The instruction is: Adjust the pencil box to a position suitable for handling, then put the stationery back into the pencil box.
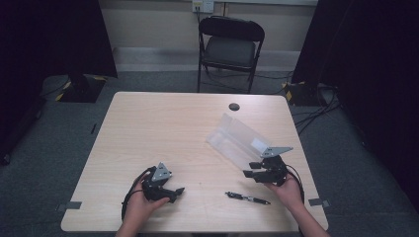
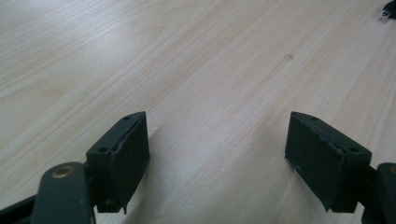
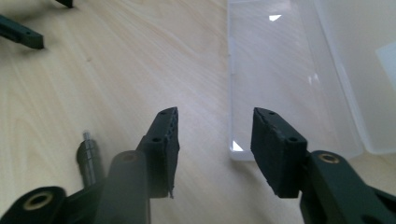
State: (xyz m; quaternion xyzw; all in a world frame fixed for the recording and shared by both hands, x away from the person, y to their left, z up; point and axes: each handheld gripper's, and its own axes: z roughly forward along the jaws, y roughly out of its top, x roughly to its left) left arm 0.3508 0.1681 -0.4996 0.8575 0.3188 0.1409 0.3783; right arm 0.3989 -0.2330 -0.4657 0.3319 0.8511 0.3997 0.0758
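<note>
we're at the near edge of the table (image 1: 148, 123) with both tools low. our right gripper (image 3: 215, 135) hangs just in front of the clear plastic case (image 3: 280, 84), which lies open, its lid tilted up behind the tray; the jaws stand partly apart with nothing between them. the pen (image 1: 247, 198) lies flat on the wood just beside that hand, toward us, close to the case but not touching it; in the right gripper view its metal tip (image 3: 88, 151) peeks past the left jaw. our left gripper (image 2: 217, 154) rests on the near left of the table, jaws spread wide over bare wood, pinching nothing.

the work in hand looks to be getting the pen into the open tray. to do it well, we judge we should bring the right jaws down across the barrel near its middle, so it lifts level and doesn't swing. we square the pads to the barrel before closing. the case is light and may skid, so the left gripper could steady its near rim while we lay the pen in lengthwise.
</note>
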